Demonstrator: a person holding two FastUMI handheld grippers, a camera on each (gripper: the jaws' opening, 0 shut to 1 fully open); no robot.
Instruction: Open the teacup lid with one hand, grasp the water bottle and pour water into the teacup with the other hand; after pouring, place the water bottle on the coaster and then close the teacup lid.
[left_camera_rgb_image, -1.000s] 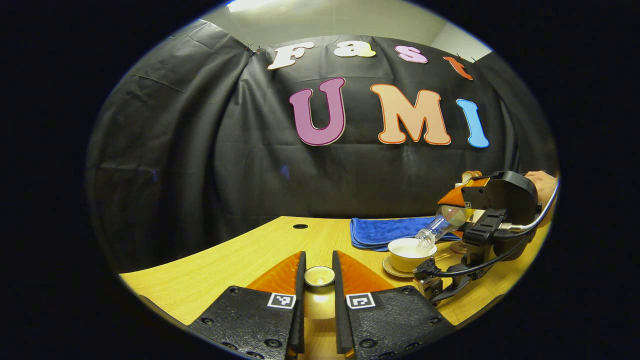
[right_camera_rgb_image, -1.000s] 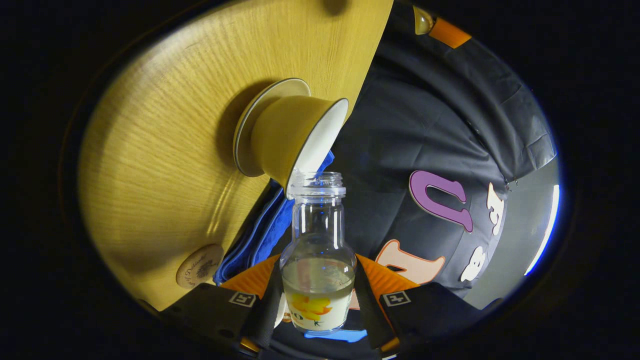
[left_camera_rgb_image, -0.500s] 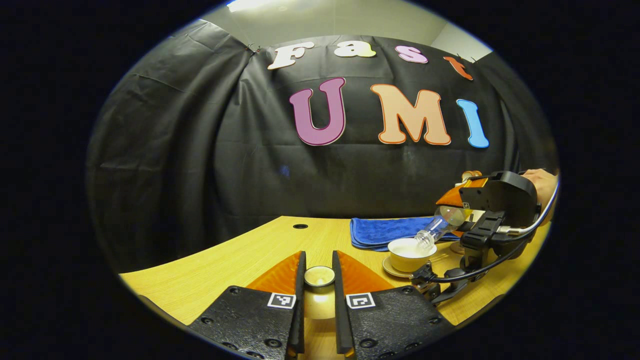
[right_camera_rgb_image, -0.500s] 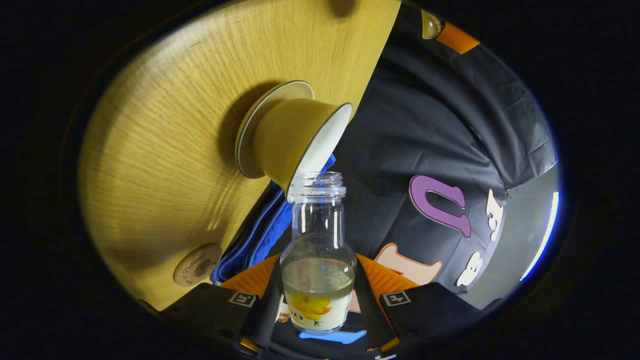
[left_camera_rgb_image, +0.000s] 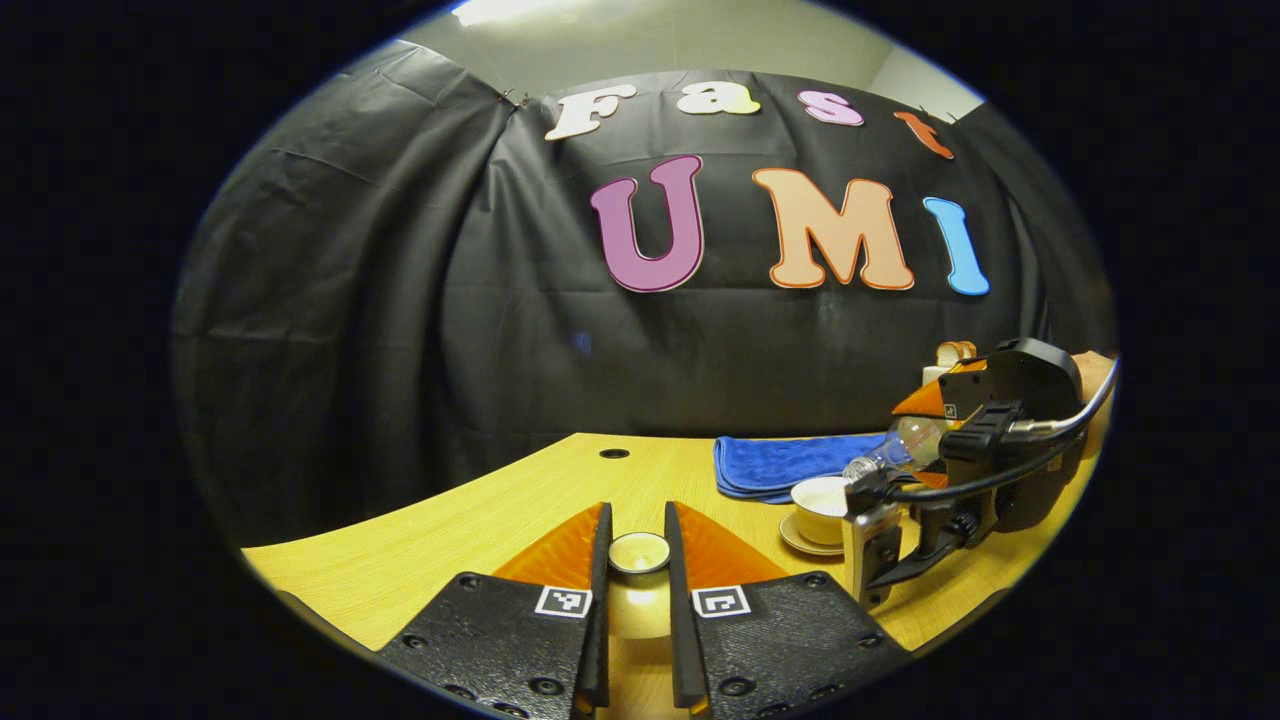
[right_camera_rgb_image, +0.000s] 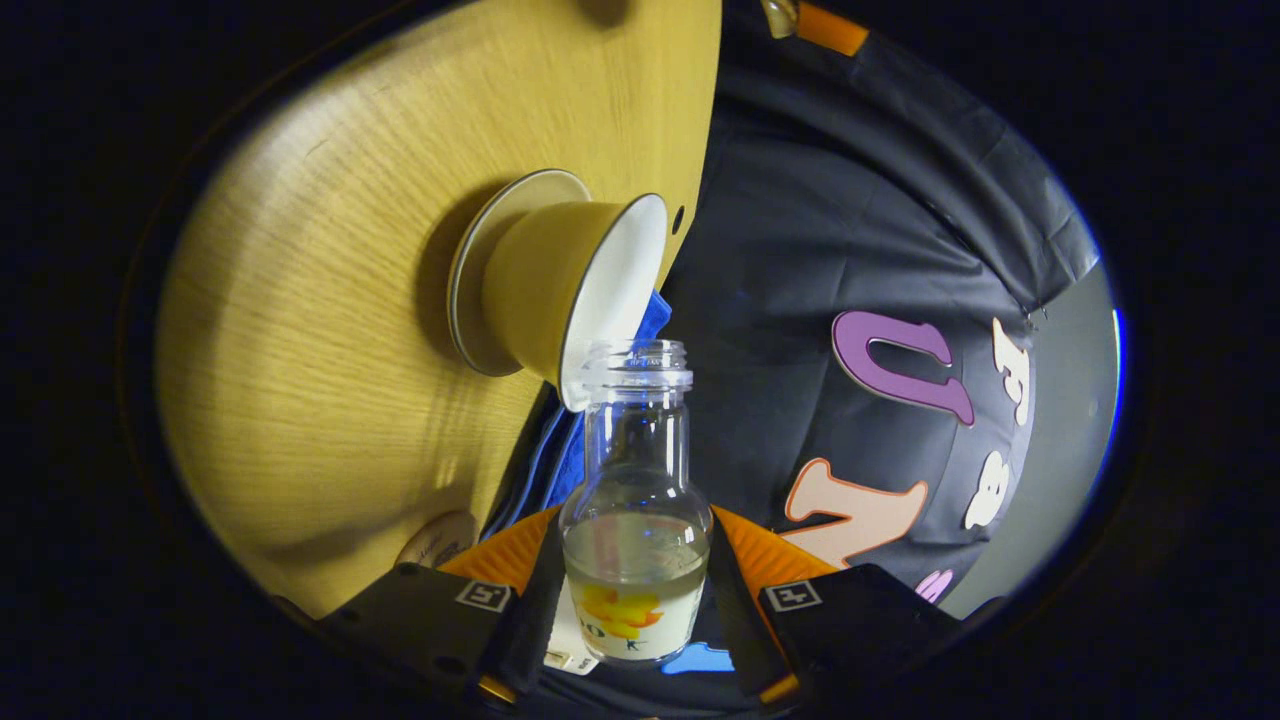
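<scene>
My left gripper (left_camera_rgb_image: 638, 522) is shut on the cream teacup lid (left_camera_rgb_image: 639, 553), held low over the wooden table (left_camera_rgb_image: 480, 520). At the right of the left gripper view, the open teacup (left_camera_rgb_image: 822, 495) stands on its saucer (left_camera_rgb_image: 800, 543). My right gripper (left_camera_rgb_image: 925, 432) holds the clear water bottle (left_camera_rgb_image: 895, 450) tilted, mouth just above the cup's right rim. In the right gripper view, my right gripper (right_camera_rgb_image: 635, 525) is shut on the bottle (right_camera_rgb_image: 636, 450). Water lies at its base end. Its mouth is beside the rim of the teacup (right_camera_rgb_image: 550, 290). The round coaster (right_camera_rgb_image: 438, 540) lies near my fingers.
A folded blue cloth (left_camera_rgb_image: 785, 465) lies behind the cup, also seen as the blue cloth (right_camera_rgb_image: 562, 455) in the right gripper view. The table has a small hole (left_camera_rgb_image: 614, 453) near the back. A person's hand (left_camera_rgb_image: 1095, 375) holds the right gripper.
The right gripper has drawn back to the right and levelled the bottle, lifting its mouth out of the cup. The left gripper still holds the lid and barely shifted.
</scene>
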